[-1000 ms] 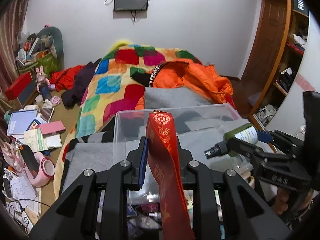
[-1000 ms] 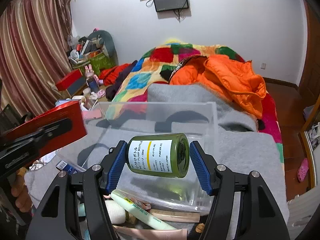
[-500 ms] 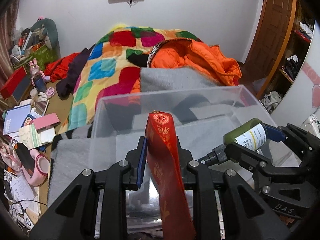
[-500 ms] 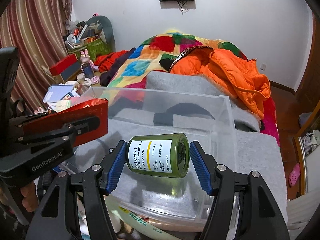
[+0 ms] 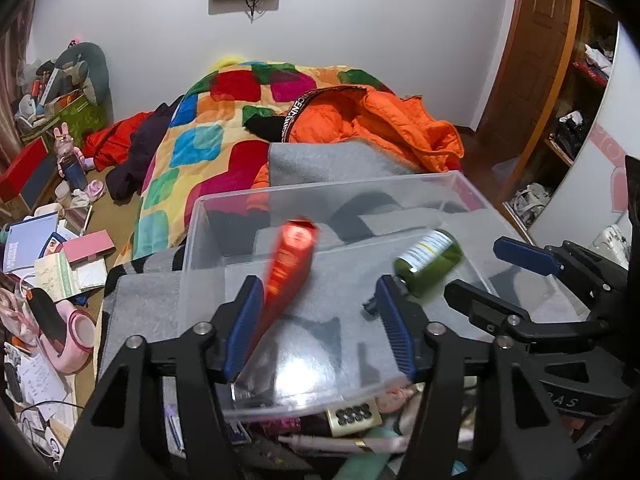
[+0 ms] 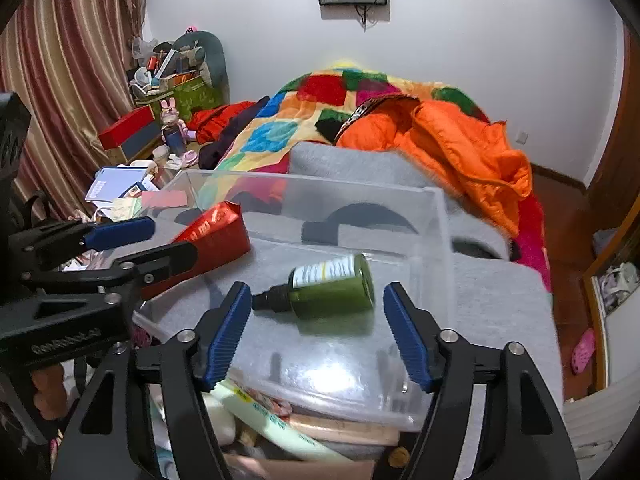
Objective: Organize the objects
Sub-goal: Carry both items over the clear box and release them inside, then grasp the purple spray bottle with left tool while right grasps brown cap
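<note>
Room: a cluttered bedroom, with a clear plastic box (image 5: 460, 184) sitting on a grey blanket (image 6: 500, 292) at the foot of the bed (image 5: 224, 128).
Left claw: your left claw (image 5: 320, 322) was opening, its pads apart; the red packet (image 5: 286, 268) stood blurred between them, leaning by the left pad, no longer pinched.
Right claw: your right claw (image 6: 316, 330) was opening too, pads clear of the green bottle (image 6: 332, 286), which lay on its side between them over the box.
Where things were: both the packet and the bottle looked to be dropping into or just landing in the box; the blur made it hard to say if either had settled.
Risk, packet: it tilted toward the box's near wall, so it could have tipped out over the rim onto the pile below (image 5: 352, 416).
Risk, bottle: round and on its side, it could have rolled against the wall or under your left claw.
Risk, claws: the two stood near each other, so drawing back carelessly could have knocked them together or nudged the box.
</note>
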Demonstrator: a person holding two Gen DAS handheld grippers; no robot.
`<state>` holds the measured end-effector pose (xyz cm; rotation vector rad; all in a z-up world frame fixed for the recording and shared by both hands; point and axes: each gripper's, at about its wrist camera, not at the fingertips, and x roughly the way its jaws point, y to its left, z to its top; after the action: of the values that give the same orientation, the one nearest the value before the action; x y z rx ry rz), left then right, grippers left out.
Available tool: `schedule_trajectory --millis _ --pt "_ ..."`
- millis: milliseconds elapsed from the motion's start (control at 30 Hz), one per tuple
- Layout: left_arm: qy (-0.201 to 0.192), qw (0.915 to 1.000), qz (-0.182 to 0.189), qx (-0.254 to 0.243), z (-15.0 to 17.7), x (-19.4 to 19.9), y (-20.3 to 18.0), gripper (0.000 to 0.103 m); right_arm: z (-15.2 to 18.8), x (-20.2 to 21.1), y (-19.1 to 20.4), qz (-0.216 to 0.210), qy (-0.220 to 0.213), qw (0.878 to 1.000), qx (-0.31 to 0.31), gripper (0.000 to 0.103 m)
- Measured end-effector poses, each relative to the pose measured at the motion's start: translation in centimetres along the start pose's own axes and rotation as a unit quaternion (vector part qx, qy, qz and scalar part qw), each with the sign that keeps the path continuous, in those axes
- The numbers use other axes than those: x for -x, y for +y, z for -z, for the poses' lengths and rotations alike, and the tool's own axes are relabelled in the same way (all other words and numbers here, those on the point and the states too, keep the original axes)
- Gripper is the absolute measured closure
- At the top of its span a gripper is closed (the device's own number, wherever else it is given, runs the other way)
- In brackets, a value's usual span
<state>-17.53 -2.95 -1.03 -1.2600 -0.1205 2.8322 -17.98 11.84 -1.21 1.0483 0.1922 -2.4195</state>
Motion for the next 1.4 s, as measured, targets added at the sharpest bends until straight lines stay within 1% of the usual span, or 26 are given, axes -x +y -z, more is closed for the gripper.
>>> schedule_trajectory --millis 33,100,167,267,400,467,633,767,833,967,1100,1267,1333,1367,1400 --pt "-0.002 1.0000 0.002 0.000 0.0 0.4 -0.1 0.039 0.1 0.4 0.0 0.002 -0.003 1.000 0.002 0.033" --pt "-0.008 1.0000 0.003 -0.001 0.1 1.3 -0.2 0.032 0.3 1.2 -0.1 0.003 -0.009 1.000 0.003 0.029" --pt "-0.013 0.9999 0.006 0.000 0.3 2.2 -0.2 0.028 0.5 2.1 -0.4 0.001 -0.015 1.000 -0.001 0.026" --pt "-0.022 0.9997 0.009 0.000 0.8 3.7 -0.1 0.025 0.9 3.3 -0.8 0.004 -0.022 1.000 -0.006 0.022" --pt "-0.031 0.9995 0.011 -0.002 1.7 5.4 0.2 0.015 1.5 5.0 -1.2 0.011 -0.033 0.999 -0.008 0.022" --pt "-0.033 0.9994 0.009 -0.005 2.1 6.0 0.5 0.014 1.9 5.8 -1.3 0.018 -0.039 0.999 -0.004 0.021" --pt "-0.028 0.9996 0.000 -0.008 3.7 6.6 1.5 0.014 3.0 7.2 -1.6 0.028 -0.047 0.998 0.002 0.021" --pt "-0.010 0.9999 -0.013 -0.002 5.2 6.2 2.8 0.014 4.2 7.5 -1.9 0.040 -0.045 0.998 0.006 0.021" --pt "0.002 0.9999 -0.014 0.006 5.9 5.7 3.6 0.014 4.8 7.5 -2.2 0.044 -0.041 0.998 0.004 0.021" --pt "0.020 0.9993 -0.020 0.025 7.3 4.7 5.0 0.014 6.1 7.5 -3.1 0.047 -0.031 0.998 -0.007 0.021" --pt "0.040 0.9981 -0.018 0.042 8.3 3.2 5.9 0.014 7.4 7.0 -4.2 0.065 -0.019 0.998 -0.020 0.021" --pt "0.052 0.9971 -0.026 0.049 9.2 1.8 6.3 0.014 9.0 6.6 -6.2 0.080 -0.008 0.995 -0.056 0.021" --pt "0.061 0.9964 -0.025 0.053 9.6 1.3 6.5 0.019 9.3 6.1 -6.9 0.079 -0.001 0.995 -0.067 0.022" --pt "0.067 0.9960 -0.023 0.054 9.9 1.1 6.6 0.025 9.4 6.0 -7.2 0.079 0.000 0.994 -0.071 0.024" --pt "0.072 0.9956 -0.023 0.055 10.2 1.0 6.7 0.028 9.4 5.8 -7.3 0.078 0.001 0.994 -0.074 0.025"
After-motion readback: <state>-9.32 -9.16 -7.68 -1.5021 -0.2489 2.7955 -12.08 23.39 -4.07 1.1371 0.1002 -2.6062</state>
